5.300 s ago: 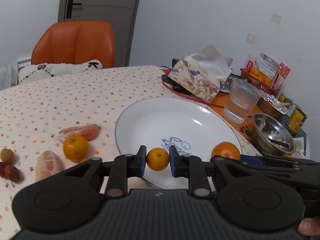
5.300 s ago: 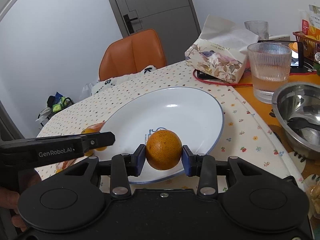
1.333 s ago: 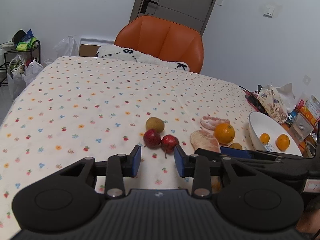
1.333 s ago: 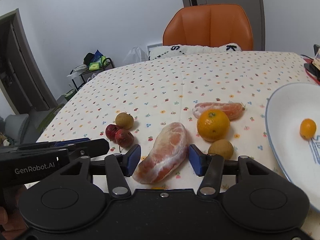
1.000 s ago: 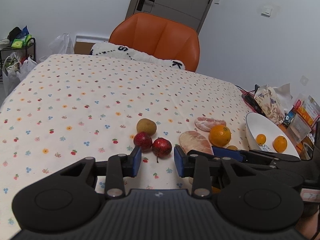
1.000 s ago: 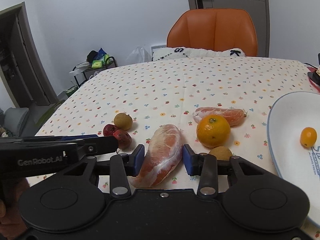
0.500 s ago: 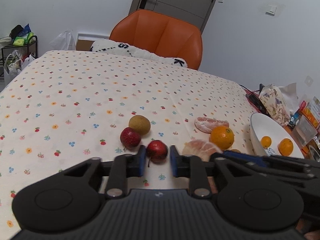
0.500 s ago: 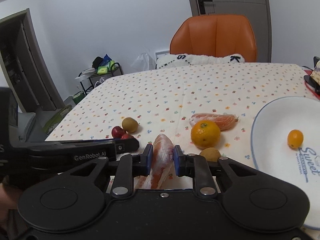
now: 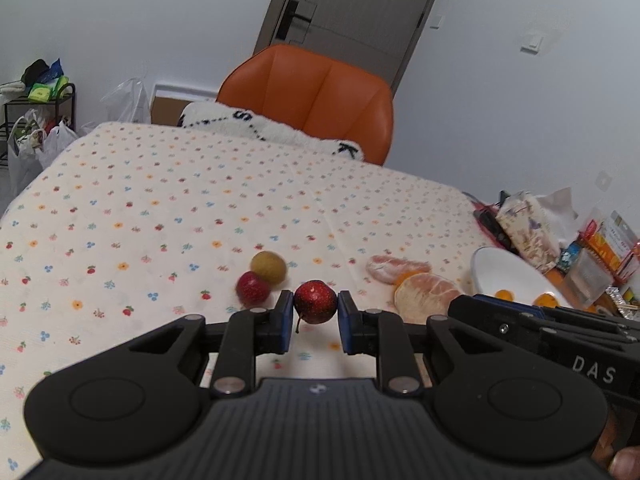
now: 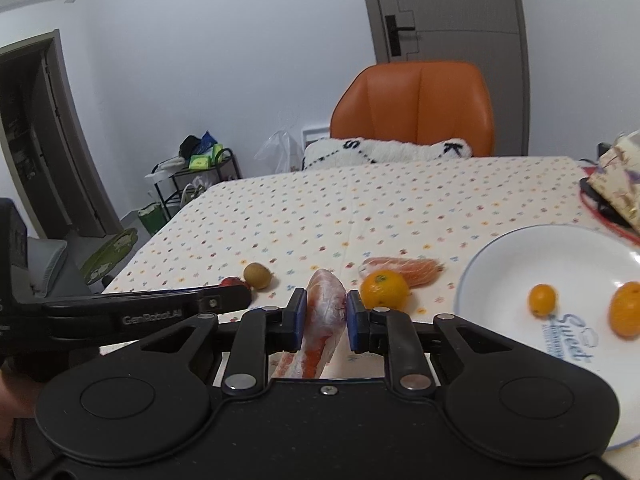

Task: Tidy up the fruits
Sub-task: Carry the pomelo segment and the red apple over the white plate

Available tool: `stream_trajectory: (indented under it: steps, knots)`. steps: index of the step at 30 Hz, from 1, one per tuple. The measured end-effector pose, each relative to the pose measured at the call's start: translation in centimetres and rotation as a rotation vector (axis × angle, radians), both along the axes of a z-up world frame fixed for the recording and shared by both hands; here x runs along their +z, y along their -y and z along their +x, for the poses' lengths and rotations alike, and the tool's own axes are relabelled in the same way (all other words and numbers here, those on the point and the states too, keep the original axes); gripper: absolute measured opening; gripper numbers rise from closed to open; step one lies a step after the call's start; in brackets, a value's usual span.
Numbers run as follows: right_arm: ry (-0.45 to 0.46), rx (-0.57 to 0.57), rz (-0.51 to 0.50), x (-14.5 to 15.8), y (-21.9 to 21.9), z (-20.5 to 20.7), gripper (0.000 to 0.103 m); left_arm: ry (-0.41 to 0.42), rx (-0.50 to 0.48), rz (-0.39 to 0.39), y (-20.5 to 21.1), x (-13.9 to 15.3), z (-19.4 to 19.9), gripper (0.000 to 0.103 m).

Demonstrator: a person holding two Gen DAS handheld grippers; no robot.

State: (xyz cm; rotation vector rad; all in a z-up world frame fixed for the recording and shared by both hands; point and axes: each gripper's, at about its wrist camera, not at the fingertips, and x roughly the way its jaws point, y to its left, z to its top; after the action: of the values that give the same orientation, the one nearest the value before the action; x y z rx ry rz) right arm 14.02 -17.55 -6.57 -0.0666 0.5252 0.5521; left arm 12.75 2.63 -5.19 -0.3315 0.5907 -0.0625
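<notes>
Lifted since a moment ago, the red fruit (image 9: 315,301) sits pinched in my left tongs (image 9: 313,322) above the bench (image 9: 160,216), while my right tongs (image 10: 326,320) squeeze the peeled segment (image 10: 325,312). That soft segment may tear or slip if I grip harder before reaching the white plate (image 10: 520,264).

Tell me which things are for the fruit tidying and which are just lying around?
For the job:
red fruit in the left gripper
peeled citrus piece in the right gripper
orange
brown fruit
white plate

Just lying about:
tissue box
orange chair
</notes>
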Motion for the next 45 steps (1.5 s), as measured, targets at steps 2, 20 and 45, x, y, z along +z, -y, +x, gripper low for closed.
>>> stream_trajectory:
  steps: [2, 20, 45]
  knots:
    - [0.014, -0.012, 0.003, 0.6, 0.6, -0.4, 0.019, 0.011, -0.009, -0.005, 0.5, 0.4, -0.4, 0.021]
    - [0.078, -0.205, 0.052, 3.0, 9.1, -2.0, 0.019, 0.075, -0.108, 0.011, 5.8, 2.9, -1.7, 0.021]
    - [0.055, -0.371, 0.046, 1.2, 16.1, -1.5, 0.019, 0.051, -0.305, 0.004, 15.2, 2.4, 2.1, 0.022]
